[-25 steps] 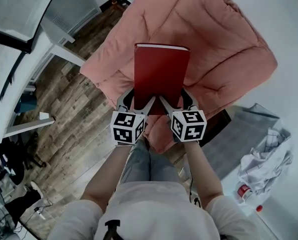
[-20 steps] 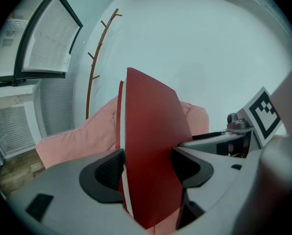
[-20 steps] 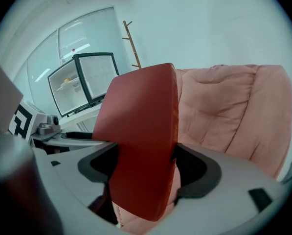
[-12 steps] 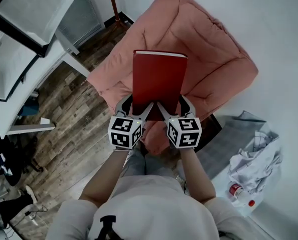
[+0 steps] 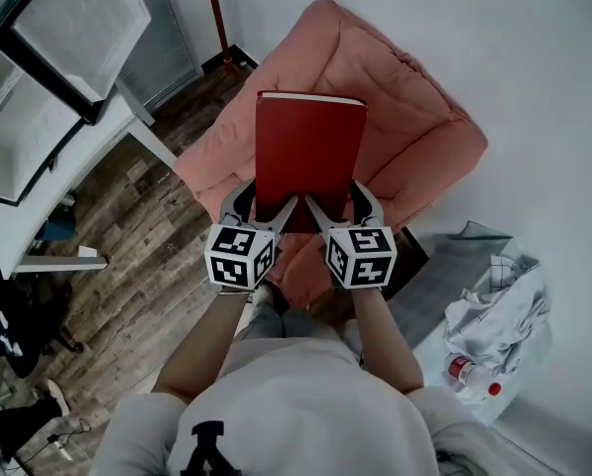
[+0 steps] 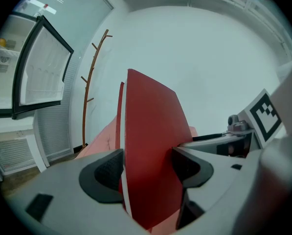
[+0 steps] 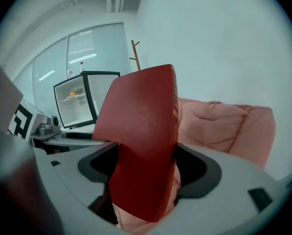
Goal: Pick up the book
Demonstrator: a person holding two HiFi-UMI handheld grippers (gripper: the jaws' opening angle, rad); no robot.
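Book (image 5: 308,152), red, held upright above a pink cushion (image 5: 419,117), my left gripper (image 5: 265,207) and my right gripper (image 5: 339,204) each clamped on its lower edge, side by side.

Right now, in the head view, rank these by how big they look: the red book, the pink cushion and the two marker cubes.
1. pink cushion, clearly largest.
2. red book, though it is held nearer the camera, which enlarges it.
3. left marker cube and right marker cube: they look alike, so no ranking between them.
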